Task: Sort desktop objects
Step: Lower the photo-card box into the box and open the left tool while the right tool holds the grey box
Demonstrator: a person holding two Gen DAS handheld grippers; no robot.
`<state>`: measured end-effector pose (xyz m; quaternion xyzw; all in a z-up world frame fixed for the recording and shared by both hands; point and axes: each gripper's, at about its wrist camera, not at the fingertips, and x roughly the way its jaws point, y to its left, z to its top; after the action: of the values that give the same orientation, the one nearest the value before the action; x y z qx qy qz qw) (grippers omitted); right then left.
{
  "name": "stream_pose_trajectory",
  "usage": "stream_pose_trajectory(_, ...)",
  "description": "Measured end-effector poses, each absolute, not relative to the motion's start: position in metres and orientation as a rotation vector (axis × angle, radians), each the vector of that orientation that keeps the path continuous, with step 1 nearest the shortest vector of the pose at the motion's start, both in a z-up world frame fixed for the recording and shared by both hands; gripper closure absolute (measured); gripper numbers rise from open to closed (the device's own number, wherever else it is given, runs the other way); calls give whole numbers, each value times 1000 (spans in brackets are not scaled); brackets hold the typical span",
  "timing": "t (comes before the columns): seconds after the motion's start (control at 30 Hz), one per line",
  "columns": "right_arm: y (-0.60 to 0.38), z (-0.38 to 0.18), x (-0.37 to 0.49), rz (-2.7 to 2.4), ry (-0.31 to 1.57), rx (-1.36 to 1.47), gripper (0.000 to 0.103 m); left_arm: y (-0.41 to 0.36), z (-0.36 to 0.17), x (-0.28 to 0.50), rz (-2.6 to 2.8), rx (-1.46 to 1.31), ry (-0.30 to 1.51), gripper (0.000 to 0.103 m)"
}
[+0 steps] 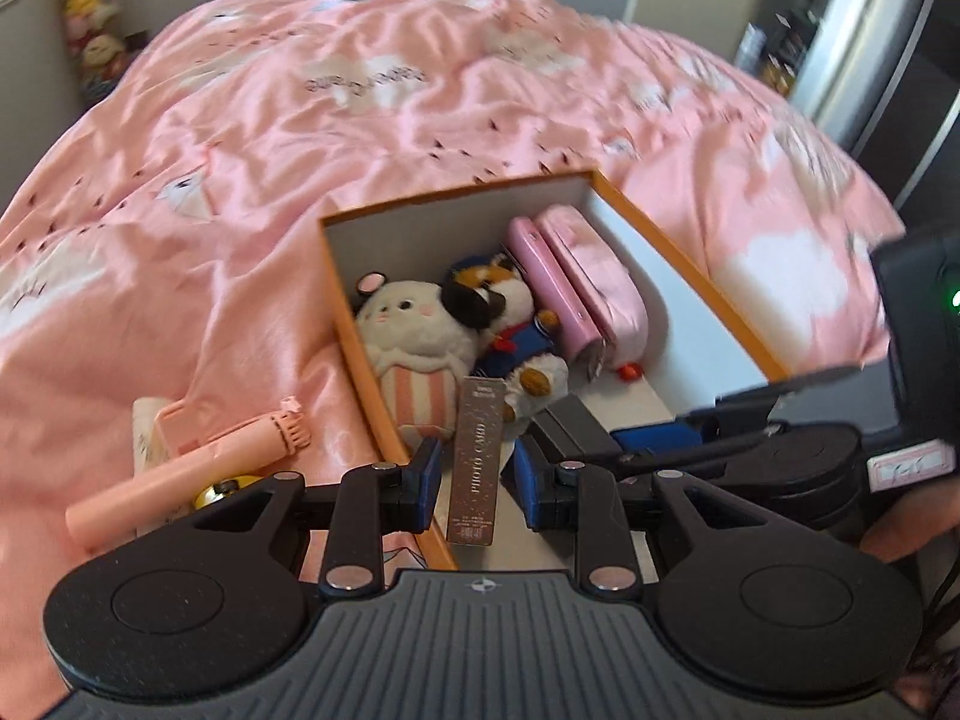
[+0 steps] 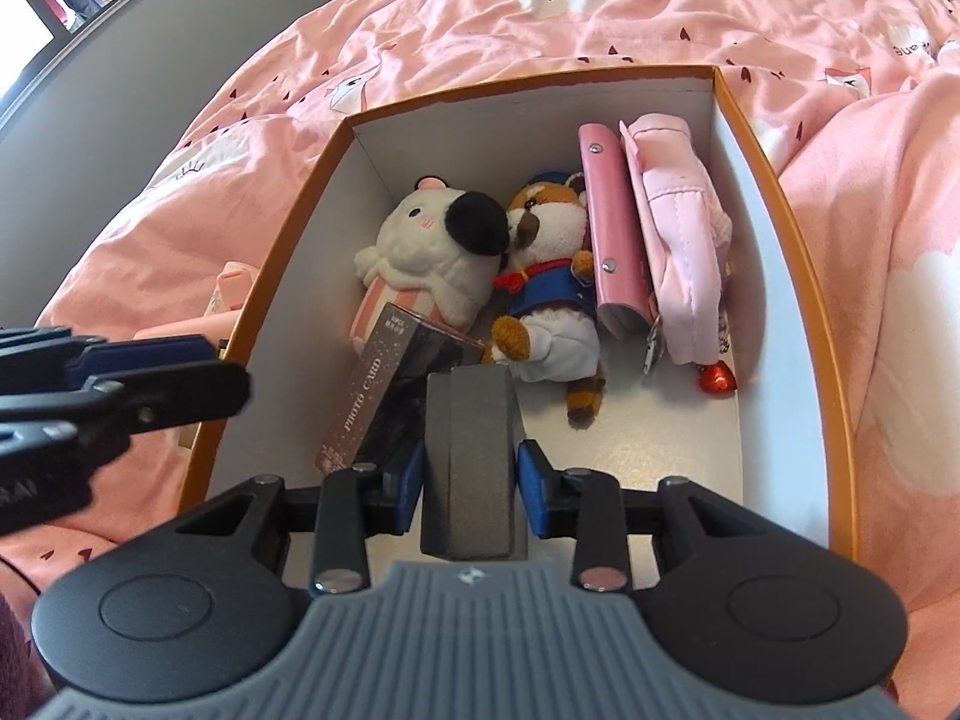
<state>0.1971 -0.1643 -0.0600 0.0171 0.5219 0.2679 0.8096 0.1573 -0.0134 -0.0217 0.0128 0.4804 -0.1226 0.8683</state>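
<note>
Two grippers over orange box [image 2: 798,324]: left gripper [image 1: 477,483] spread around photo card box [image 1: 474,462], untouched; right gripper [image 2: 468,489] clamped on grey block [image 2: 471,456].

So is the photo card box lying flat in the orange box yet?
No. The photo card box is tilted, leaning on the white plush.

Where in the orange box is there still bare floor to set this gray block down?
Bare floor in the orange box lies along its right wall, beside the pink pouch, and in the near right corner below the red heart charm. The left and middle are crowded: white plush, fox plush, photo card box. The right gripper brackets the gray block.
</note>
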Motion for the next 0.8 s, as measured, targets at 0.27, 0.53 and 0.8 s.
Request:
stream_pose_trajectory(0.27, -187, -62, 201, 576, 1132, 111, 67, -42, -44, 185, -326, 189, 1115, 63)
stream_pose_trajectory(0.53, -201, -64, 207, 596, 1137, 166, 67, -64, -67, 212, -262, 314, 1237, 58)
stream_pose_trajectory(0.8, -203, -66, 208, 614, 1135, 191, 67, -58, -68, 219, -235, 234, 1292, 77)
